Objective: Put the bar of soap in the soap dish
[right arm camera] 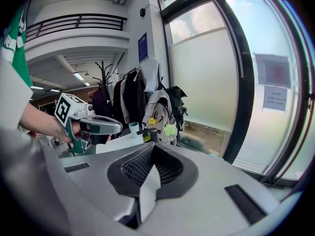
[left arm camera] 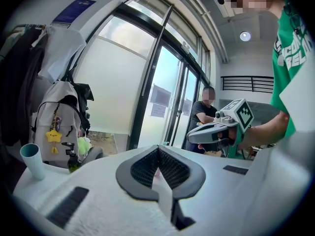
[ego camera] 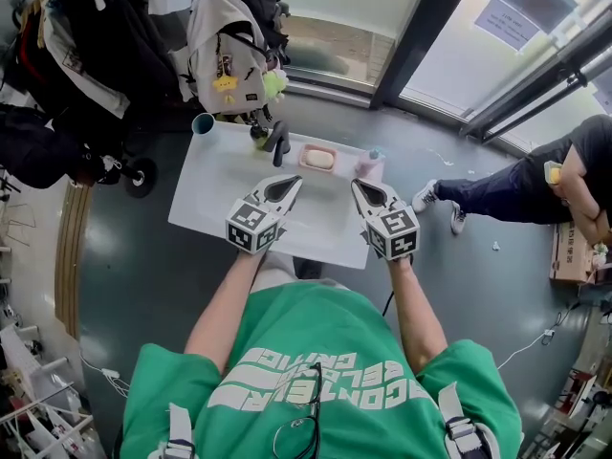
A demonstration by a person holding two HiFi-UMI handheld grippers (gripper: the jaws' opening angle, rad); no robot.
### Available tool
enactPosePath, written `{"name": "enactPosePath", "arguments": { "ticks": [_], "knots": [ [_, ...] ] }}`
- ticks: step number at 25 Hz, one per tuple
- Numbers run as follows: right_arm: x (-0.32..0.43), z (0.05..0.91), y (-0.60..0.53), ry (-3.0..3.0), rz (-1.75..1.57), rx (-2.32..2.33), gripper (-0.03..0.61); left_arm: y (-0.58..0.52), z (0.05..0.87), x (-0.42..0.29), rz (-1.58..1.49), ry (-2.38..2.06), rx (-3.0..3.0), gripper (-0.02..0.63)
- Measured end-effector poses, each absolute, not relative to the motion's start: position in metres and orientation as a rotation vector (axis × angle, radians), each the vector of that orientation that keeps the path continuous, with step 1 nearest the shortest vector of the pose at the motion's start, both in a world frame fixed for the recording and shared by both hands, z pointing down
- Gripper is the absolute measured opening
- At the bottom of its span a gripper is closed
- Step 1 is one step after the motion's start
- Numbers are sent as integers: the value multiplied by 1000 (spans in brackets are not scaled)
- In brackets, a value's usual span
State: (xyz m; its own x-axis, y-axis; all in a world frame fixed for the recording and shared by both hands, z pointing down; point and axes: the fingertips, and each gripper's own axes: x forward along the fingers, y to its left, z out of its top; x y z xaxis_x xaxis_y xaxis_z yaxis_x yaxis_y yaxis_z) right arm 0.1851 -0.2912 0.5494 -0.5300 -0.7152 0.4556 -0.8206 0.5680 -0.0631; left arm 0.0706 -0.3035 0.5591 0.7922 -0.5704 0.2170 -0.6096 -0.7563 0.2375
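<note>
In the head view a pink soap dish (ego camera: 317,158) stands at the far side of the white table (ego camera: 220,199), and a pale bar of soap (ego camera: 320,160) lies in it. My left gripper (ego camera: 293,183) hovers just short of the dish on its left, jaws shut and empty. My right gripper (ego camera: 357,186) is level with it on the right, also shut with nothing in it. The left gripper view shows its own shut jaws (left arm camera: 158,154) and the right gripper (left arm camera: 216,131) beyond. The right gripper view shows its closed jaws (right arm camera: 153,151) and the left gripper (right arm camera: 93,126).
A teal cup (ego camera: 203,123) stands at the table's far left corner, a dark pump bottle (ego camera: 275,142) left of the dish, a pink container (ego camera: 369,166) right of it. A backpack (ego camera: 228,60) and coats hang behind. A person (ego camera: 535,180) sits at the right.
</note>
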Motion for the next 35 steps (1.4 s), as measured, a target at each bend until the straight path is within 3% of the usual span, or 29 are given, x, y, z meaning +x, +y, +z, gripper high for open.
{"name": "enactPosePath", "arguments": {
  "ticks": [35],
  "knots": [
    [186,557,-277,-2406,361,1227,12,-291,558,67,176,-950,2686,5]
  ]
}}
